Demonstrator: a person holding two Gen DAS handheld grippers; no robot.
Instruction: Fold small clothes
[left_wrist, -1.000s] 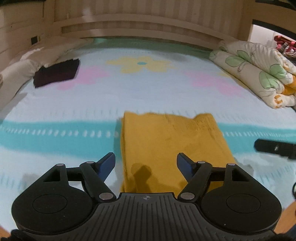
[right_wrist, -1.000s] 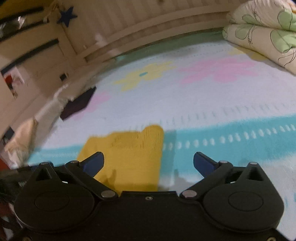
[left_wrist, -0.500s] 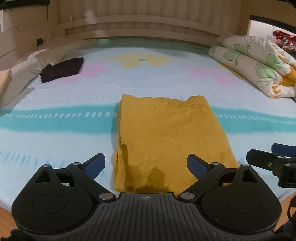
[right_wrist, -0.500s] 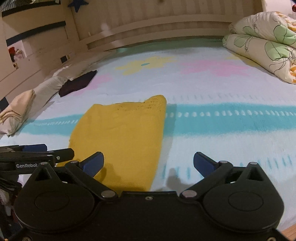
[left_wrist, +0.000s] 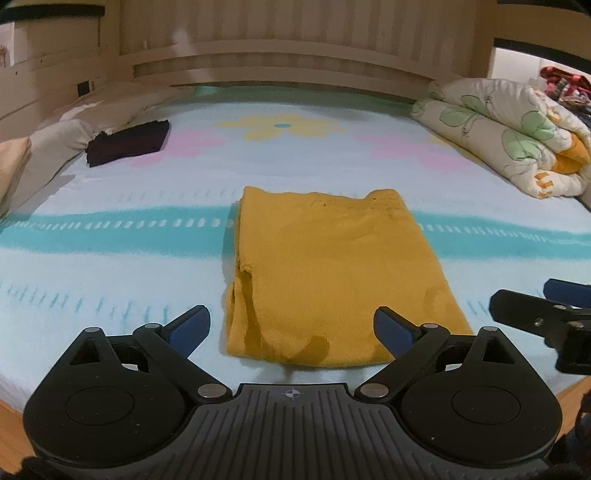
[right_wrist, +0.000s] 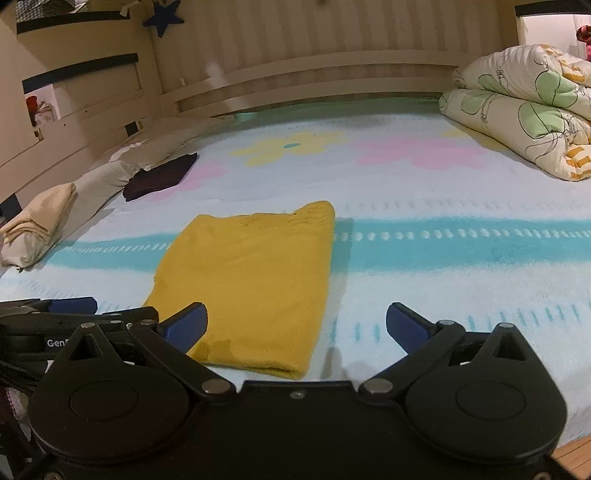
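A yellow knit garment (left_wrist: 328, 273) lies folded into a flat rectangle on the bed, also in the right wrist view (right_wrist: 255, 273). My left gripper (left_wrist: 291, 328) is open and empty, just short of the garment's near edge. My right gripper (right_wrist: 295, 325) is open and empty, near the garment's near right corner. The right gripper's fingers (left_wrist: 532, 314) show at the right edge of the left wrist view. The left gripper's fingers (right_wrist: 70, 306) show at the left edge of the right wrist view.
A dark folded garment (left_wrist: 129, 142) lies far left by grey and beige pillows (right_wrist: 44, 214). A rolled floral quilt (left_wrist: 513, 136) fills the far right. A wooden headboard (left_wrist: 280, 70) stands behind. The bed's near edge (left_wrist: 572, 391) is just below the grippers.
Both grippers have pulled back toward the bed's near edge and opened wider. The yellow garment lies still on the bed.
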